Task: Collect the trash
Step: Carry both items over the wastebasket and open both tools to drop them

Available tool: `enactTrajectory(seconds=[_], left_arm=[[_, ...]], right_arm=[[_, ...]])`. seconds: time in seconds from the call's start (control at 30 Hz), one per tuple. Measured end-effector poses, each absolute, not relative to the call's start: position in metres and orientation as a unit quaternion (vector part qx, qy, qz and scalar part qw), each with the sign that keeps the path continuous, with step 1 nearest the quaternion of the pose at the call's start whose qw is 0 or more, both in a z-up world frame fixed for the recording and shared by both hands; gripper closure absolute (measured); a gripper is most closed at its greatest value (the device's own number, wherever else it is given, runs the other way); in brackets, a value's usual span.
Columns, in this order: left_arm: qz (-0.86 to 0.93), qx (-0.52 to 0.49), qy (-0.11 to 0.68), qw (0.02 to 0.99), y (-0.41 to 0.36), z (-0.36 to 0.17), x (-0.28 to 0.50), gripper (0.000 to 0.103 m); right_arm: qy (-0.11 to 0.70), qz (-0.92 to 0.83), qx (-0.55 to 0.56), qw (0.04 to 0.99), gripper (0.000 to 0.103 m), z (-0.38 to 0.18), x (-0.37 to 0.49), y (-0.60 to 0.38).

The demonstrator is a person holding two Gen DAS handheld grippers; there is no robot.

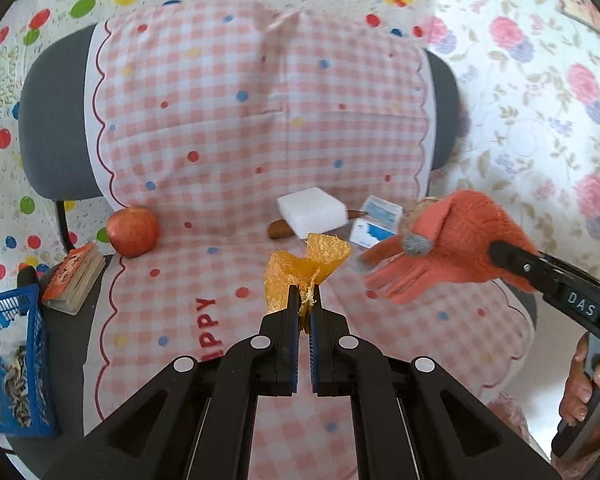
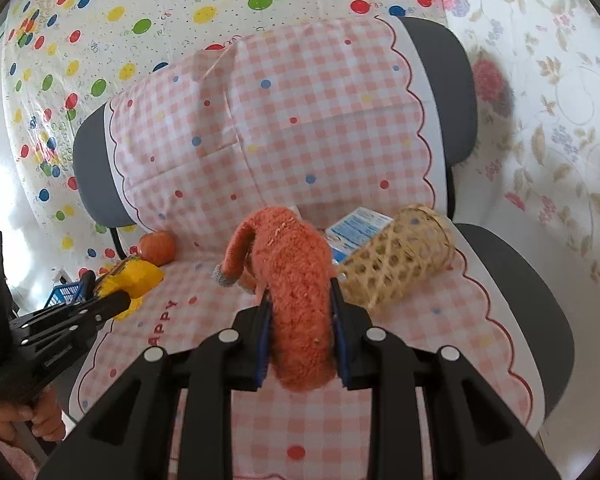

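Left hand-held gripper [image 1: 305, 300] pinches orange peel [image 1: 306, 268], likely bound for far-left blue basket [image 1: 8, 360]; right hand-held gripper [image 2: 300, 292] clamps orange glove [image 2: 296, 280] clear of chair seat.

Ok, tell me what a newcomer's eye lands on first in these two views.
First, the orange knit glove clamped in the right gripper, held up over the pink checked cloth on the chair. Next, the crumpled yellow-orange scrap pinched in the left gripper at mid-seat. Then the red apple at the seat's left edge and the woven basket lying on its side at the right.
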State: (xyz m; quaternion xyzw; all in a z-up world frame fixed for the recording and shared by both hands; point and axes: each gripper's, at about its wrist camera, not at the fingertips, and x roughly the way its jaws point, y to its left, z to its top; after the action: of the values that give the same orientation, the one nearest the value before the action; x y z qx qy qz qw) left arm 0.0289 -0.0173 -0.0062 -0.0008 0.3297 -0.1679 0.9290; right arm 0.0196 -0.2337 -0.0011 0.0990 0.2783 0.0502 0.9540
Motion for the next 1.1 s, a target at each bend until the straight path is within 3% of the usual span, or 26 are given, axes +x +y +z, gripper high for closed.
enactTrajectory(seconds=[0.57, 1.1], left_arm=[[-0.266, -0.006, 0.303, 0.915, -0.075, -0.012, -0.077, 0.098], [-0.419, 0.049, 0.331, 0.844, -0.188, -0.060, -0.155, 0.098]], right_arm=[[0.273, -0.019, 0.103, 0.956, 0.078, -0.015, -0.106, -0.268], [0.304, -0.167, 0.122, 0.930, 0.077, -0.055, -0.248, -0.332]])
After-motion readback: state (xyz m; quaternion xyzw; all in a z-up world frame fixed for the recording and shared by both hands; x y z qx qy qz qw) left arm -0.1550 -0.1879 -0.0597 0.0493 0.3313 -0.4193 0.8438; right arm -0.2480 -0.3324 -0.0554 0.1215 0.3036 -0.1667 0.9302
